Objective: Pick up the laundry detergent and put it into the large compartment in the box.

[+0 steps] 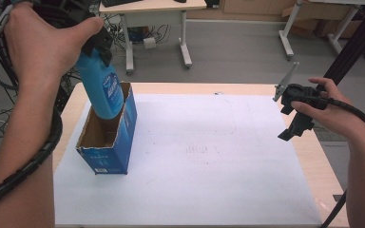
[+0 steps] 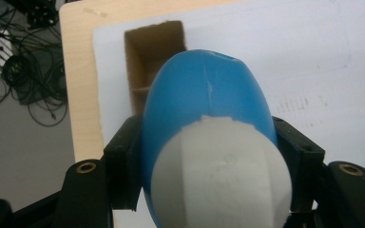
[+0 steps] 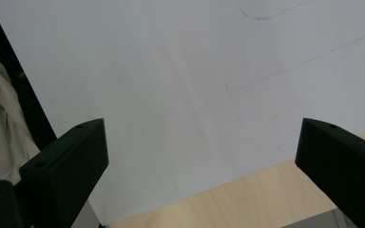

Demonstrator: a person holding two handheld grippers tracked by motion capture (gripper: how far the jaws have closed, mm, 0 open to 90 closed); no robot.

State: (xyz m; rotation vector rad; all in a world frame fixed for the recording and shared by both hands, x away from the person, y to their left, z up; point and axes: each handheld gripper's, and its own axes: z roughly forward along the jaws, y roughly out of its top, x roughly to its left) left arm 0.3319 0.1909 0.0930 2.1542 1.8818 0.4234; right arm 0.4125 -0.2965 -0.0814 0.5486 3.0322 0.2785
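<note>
Clamping smooth blue plastic bottle (image 2: 204,99) w/ left gripper (image 2: 209,161) over cardboard box (image 1: 107,140), right gripper (image 3: 202,156) wide apart

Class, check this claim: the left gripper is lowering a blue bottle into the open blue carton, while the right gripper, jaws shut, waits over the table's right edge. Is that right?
One error: the right gripper has its jaws wide open, as the right gripper view shows. The left gripper does hold the blue bottle in the open blue carton.

High view overlooks the table (image 1: 209,88); gripper views face it closely.
</note>
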